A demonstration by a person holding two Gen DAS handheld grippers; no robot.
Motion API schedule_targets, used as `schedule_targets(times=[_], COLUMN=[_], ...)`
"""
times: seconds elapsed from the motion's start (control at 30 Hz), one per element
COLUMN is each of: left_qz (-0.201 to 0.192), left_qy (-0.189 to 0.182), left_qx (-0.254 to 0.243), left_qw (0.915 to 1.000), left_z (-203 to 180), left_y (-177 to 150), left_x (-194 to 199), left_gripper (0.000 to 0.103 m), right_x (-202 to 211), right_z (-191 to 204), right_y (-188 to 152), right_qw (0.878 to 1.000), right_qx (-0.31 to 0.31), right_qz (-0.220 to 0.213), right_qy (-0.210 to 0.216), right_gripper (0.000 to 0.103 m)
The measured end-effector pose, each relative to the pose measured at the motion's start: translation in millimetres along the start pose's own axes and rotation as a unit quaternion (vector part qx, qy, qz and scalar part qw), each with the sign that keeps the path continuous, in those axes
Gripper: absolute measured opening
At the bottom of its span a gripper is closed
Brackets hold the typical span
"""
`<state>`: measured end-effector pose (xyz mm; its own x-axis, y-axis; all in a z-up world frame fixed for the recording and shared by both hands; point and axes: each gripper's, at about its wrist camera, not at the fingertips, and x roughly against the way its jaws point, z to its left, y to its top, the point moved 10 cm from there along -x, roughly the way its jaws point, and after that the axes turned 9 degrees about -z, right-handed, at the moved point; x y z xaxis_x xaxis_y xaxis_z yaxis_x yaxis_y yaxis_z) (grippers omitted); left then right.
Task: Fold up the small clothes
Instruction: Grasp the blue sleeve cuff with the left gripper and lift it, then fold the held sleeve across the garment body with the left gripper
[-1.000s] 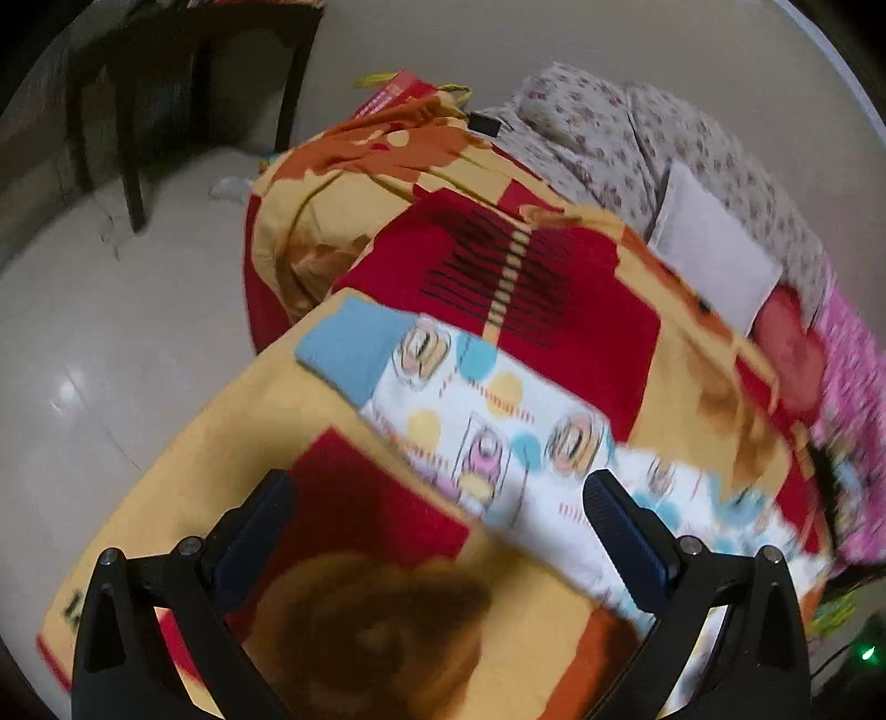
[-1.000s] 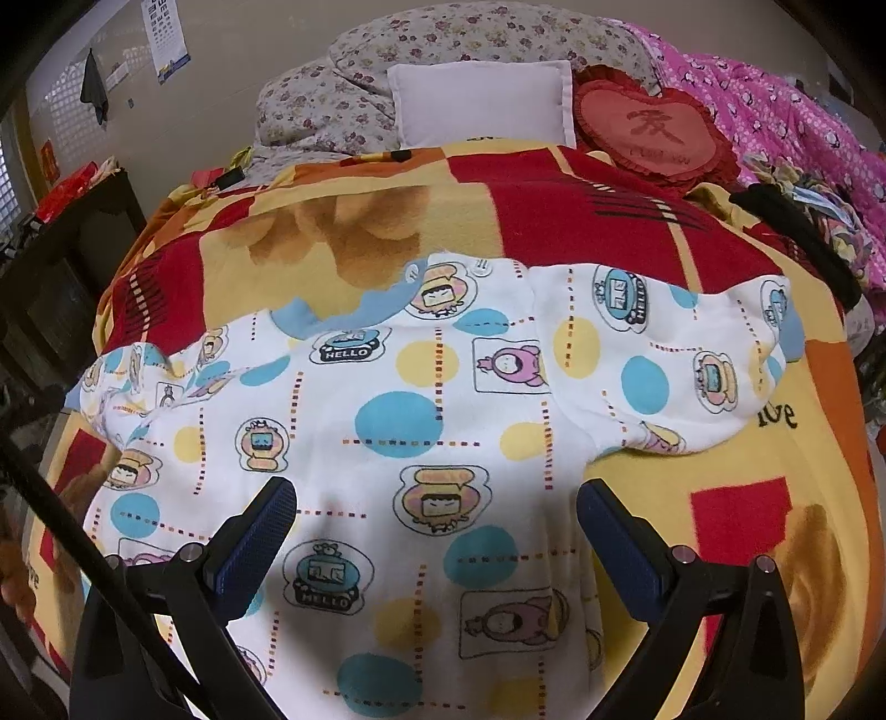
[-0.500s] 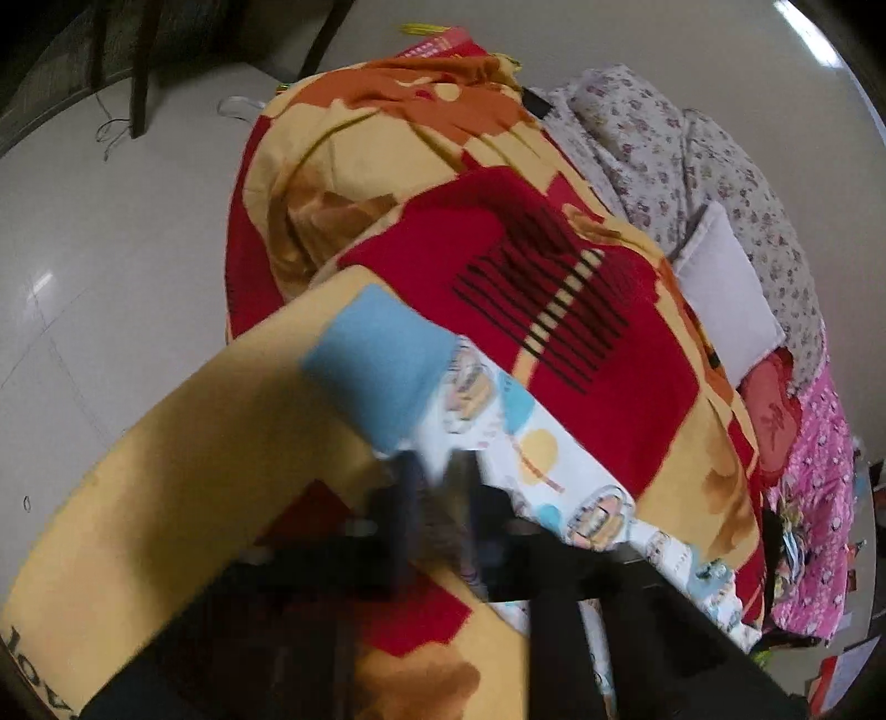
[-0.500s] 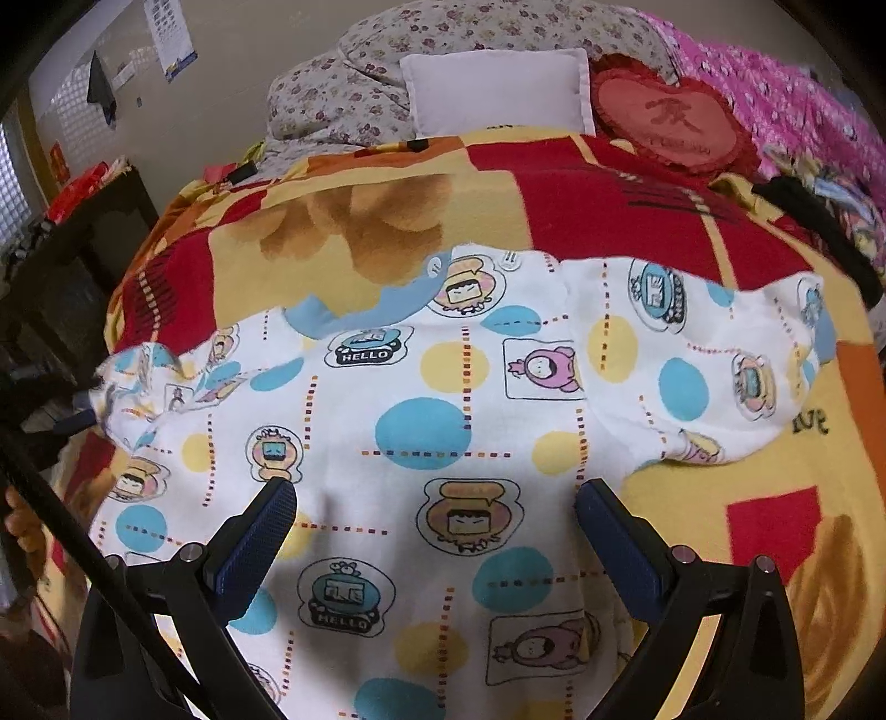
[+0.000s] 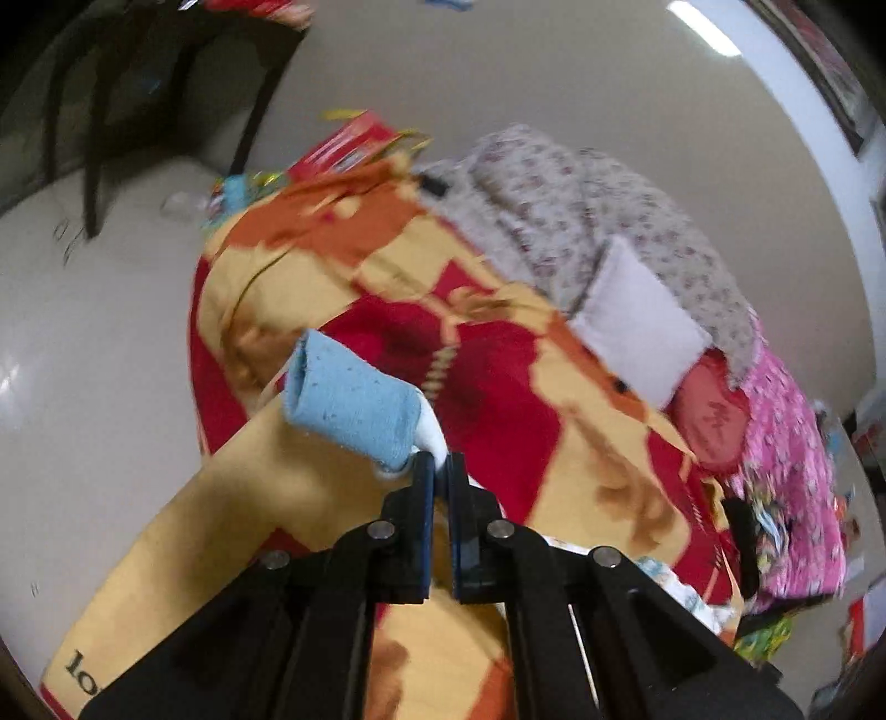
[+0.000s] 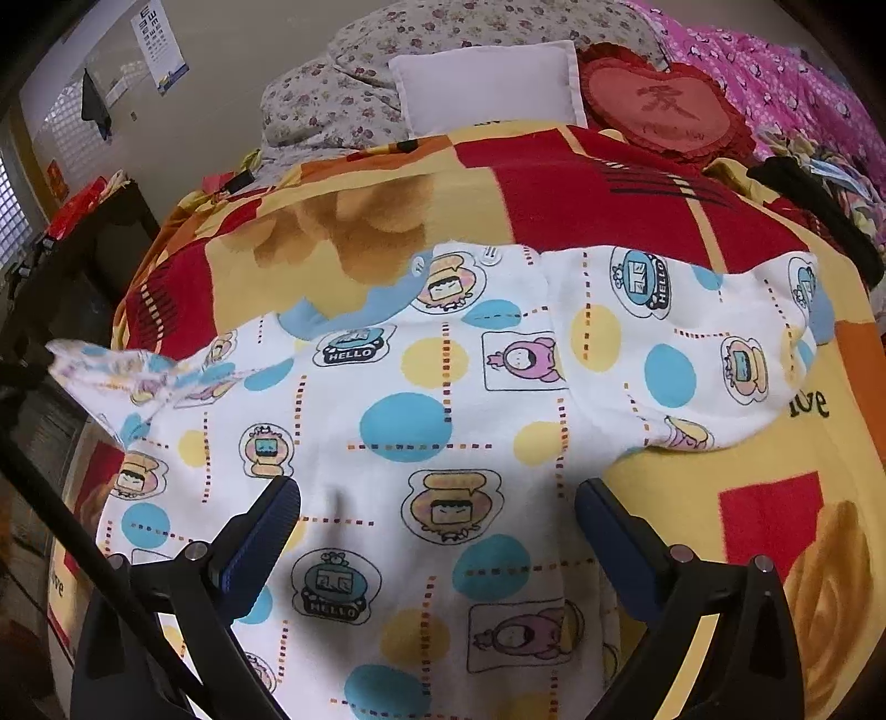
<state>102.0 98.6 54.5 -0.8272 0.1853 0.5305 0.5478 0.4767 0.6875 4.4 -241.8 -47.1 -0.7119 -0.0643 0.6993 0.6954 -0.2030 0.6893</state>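
Left wrist view: left gripper [image 5: 438, 471] clenched on sleeve [image 5: 354, 410] of baby shirt [image 6: 421, 443] on blanket [image 6: 692, 487], right gripper [image 6: 437, 509] released above it; thin pinch could slip w/ sleeve dropping mid-fold.

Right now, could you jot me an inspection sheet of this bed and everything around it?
Surface: bed with a red-and-yellow blanket.
Job's things: white cartoon-print baby top spread flat; its blue-cuffed sleeve lifted.
Clutter: white pillow, red heart cushion, pink bedding.
Grippers: left hand-held gripper shut on the sleeve; right hand-held gripper open above the top.
Cables: nothing seen.
Surroundings: pale floor, dark chair, wall poster.
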Motion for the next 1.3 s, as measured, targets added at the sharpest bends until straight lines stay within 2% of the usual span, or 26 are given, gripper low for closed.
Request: schedule_targets(times=[0.07,0.2,0.33,0.43,0.5,0.6,0.77,0.87,0.93,0.97,1.0,1.07,1.17,1.27,1.3], left_qz=[-0.008,-0.008,0.020,0.049,0.074,0.117,0.163,0.187,0.186,0.178,0.166,0.140,0.104,0.103,0.108], left_qy=[-0.004,-0.038,-0.080,-0.109,-0.119,-0.113,-0.113,-0.133,-0.150,-0.151,-0.155,-0.155,-0.112,-0.062,-0.057], left_qx=[-0.038,-0.101,-0.150,-0.189,-0.202,-0.218,-0.227,-0.211,-0.217,-0.225,-0.232,-0.247,-0.255,-0.231,-0.218], left_qw=[0.9992,0.9941,0.9852,0.9748,0.9693,0.9624,0.9533,0.9504,0.9464,0.9461,0.9457,0.9463,0.9547,0.9654,0.9683], left_z=[-23,-82,-139,-181,-199,-212,-213,-209,-207,-205,-202,-194,-170,-140,-132], left_y=[0,-18,-57,-101,-131,-178,-221,-221,-215,-211,-204,-187,-153,-124,-119], left_x=[9,17,10,-3,-16,-41,-64,-57,-40,-33,-22,-6,-4,-23,-29], left_gripper=[0.004,0.004,0.004,0.004,0.004,0.004,0.004,0.008,0.026,0.051,0.066,0.067,0.067,0.069,0.069], right_x=[1,6,14,21,23,25,29,31,32,32,33,32,23,8,0], right_z=[3,-3,-21,-45,-61,-82,-99,-104,-102,-98,-93,-80,-60,-45,-38], right_y=[-2,-3,0,4,6,6,7,9,14,19,24,32,36,37,38], right_qw=[1.000,1.000,1.000,0.999,0.998,0.996,0.994,0.994,0.994,0.994,0.995,0.995,0.996,0.998,0.998], right_qx=[-0.001,-0.006,-0.018,-0.037,-0.051,-0.072,-0.088,-0.092,-0.093,-0.092,-0.091,-0.090,-0.083,-0.064,-0.059], right_qz=[0.004,0.004,-0.001,-0.006,-0.009,-0.008,-0.008,-0.013,-0.015,-0.018,-0.022,-0.028,-0.021,-0.013,-0.010], right_qy=[0.006,0.004,-0.013,-0.029,-0.040,-0.051,-0.058,-0.060,-0.058,-0.052,-0.043,-0.020,0.002,0.002,0.008], right_gripper=[0.102,0.102,0.102,0.102,0.102,0.102,0.102,0.102,0.102,0.102,0.102,0.102,0.102,0.102,0.102])
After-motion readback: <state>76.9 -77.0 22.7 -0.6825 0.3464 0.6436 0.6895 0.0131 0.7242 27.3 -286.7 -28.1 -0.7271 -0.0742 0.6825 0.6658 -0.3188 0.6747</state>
